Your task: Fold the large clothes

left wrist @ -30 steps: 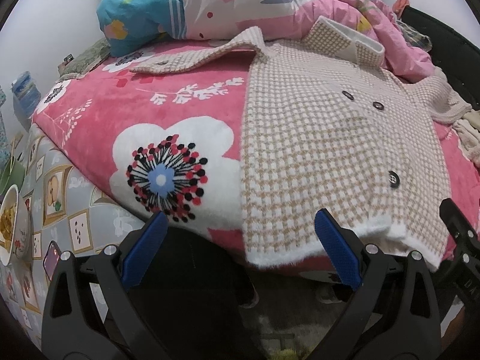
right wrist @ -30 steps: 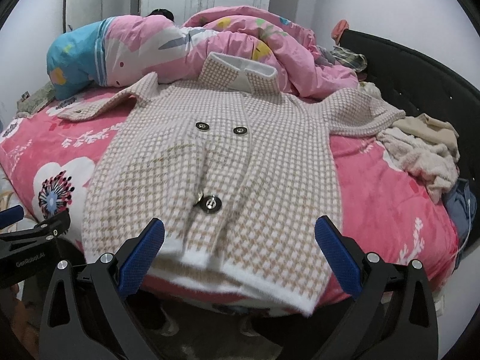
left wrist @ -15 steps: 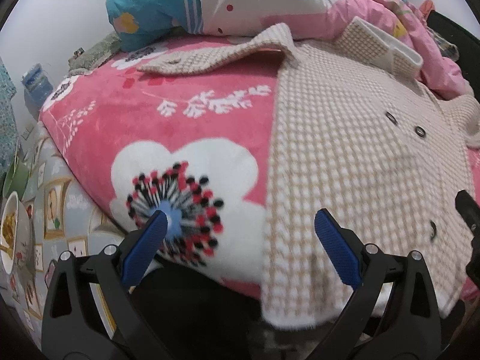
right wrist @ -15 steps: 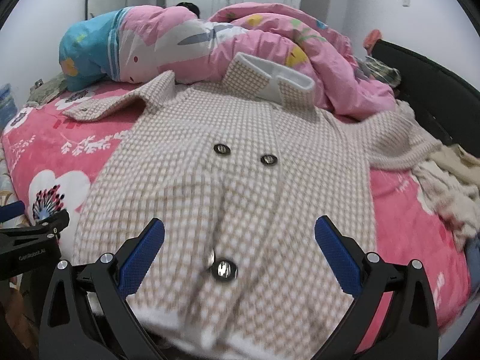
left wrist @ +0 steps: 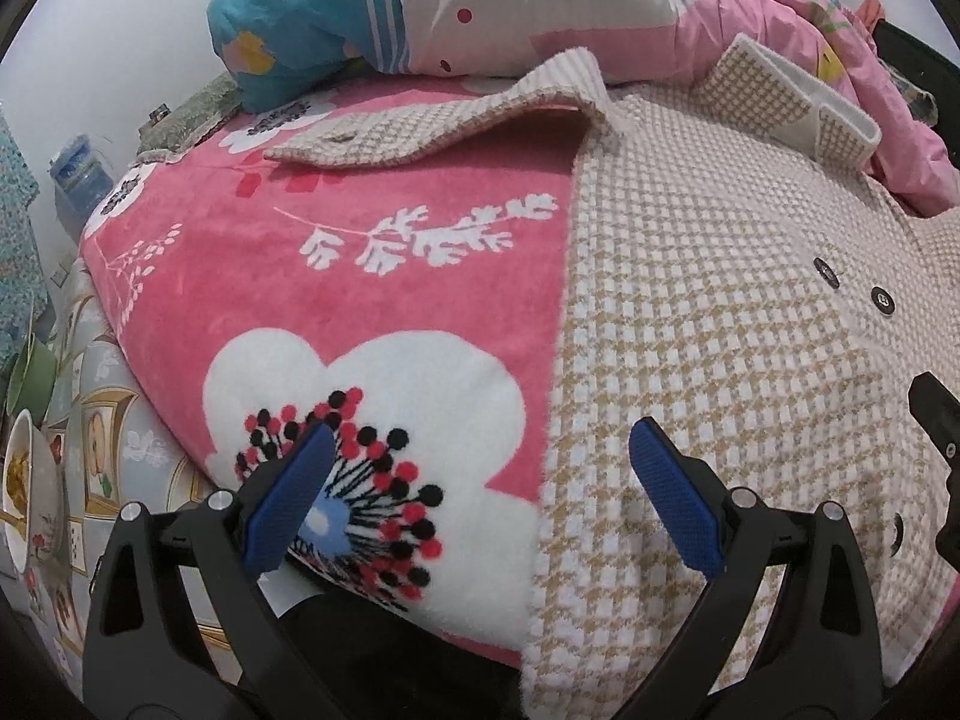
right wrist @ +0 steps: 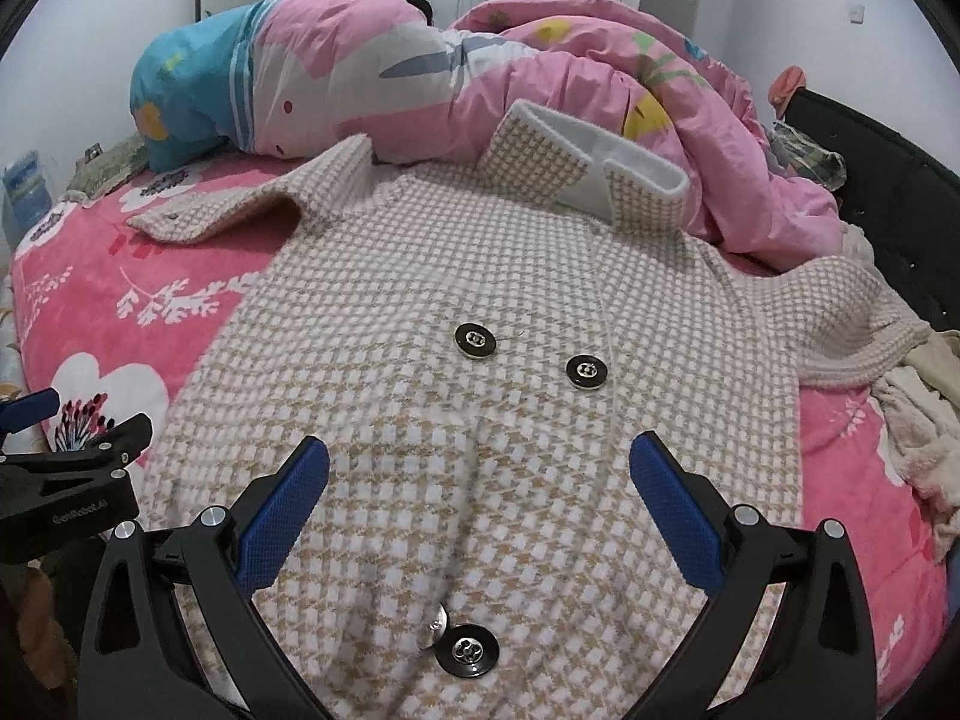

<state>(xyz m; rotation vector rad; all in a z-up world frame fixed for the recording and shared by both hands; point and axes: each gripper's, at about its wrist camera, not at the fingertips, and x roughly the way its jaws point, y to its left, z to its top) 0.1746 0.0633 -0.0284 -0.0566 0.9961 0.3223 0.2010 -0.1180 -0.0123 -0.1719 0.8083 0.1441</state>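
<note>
Bed with pink flowered blanket [left wrist: 372,300], checked coat [right wrist: 480,360] spread flat on it, front up, both claws open above its lower part.

Coat lies collar toward the heaped pink quilt [right wrist: 600,78], one sleeve stretched out to each side, hem at the near bed edge. Left gripper [left wrist: 480,492] hovers low, fingers wide apart, straddling the coat's left side edge: one blue pad [left wrist: 288,498] over the white flower print, the other over the fabric; holds nothing. Right gripper [right wrist: 480,498] hovers over the coat's lower middle, fingers wide apart, holds nothing. Three black buttons in the right view: two [right wrist: 475,341] side by side mid-chest, one [right wrist: 467,650] lower, near the hem. Beige clothes pile [right wrist: 918,420] at the right bed edge. White walls; dark headboard [right wrist: 888,210] on the right.
</note>
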